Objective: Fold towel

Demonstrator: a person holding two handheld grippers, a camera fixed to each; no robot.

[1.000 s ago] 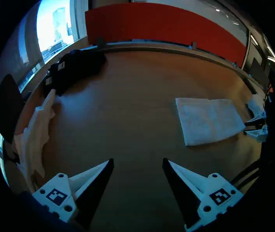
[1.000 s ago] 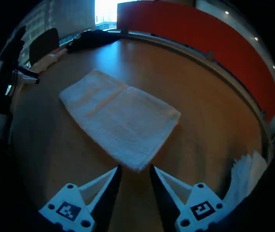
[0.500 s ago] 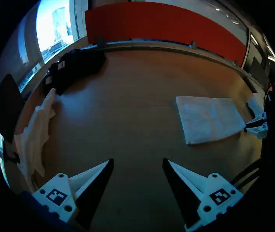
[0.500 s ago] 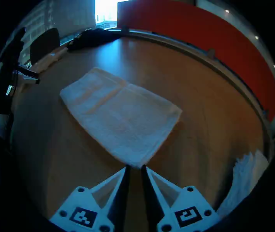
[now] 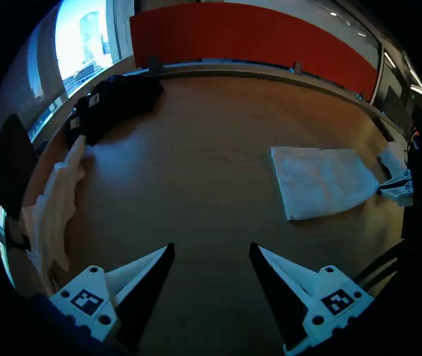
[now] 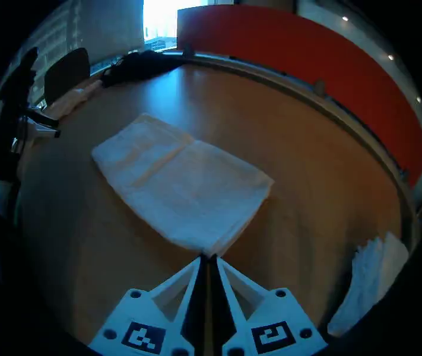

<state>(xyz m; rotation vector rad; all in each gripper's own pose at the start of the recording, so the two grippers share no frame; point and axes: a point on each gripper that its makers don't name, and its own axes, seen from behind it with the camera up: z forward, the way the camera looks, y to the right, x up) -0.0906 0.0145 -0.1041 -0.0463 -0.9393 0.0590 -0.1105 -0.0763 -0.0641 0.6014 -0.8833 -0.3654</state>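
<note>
Right gripper: fingers nearly together, pinching near corner of towel (folded, lying flat ahead of tips). White cloth heap right of fingers, apart from towel. Left gripper: fingers wide apart, holding nothing; wooden table ahead, towel ahead-right. Cream cloth left of fingers at table edge, black bag beyond. Red panel, window far ahead.

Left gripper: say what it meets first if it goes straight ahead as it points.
The left gripper likely meets bare tabletop; the towel lies off to its right, the black bag left. Depth unclear.
</note>
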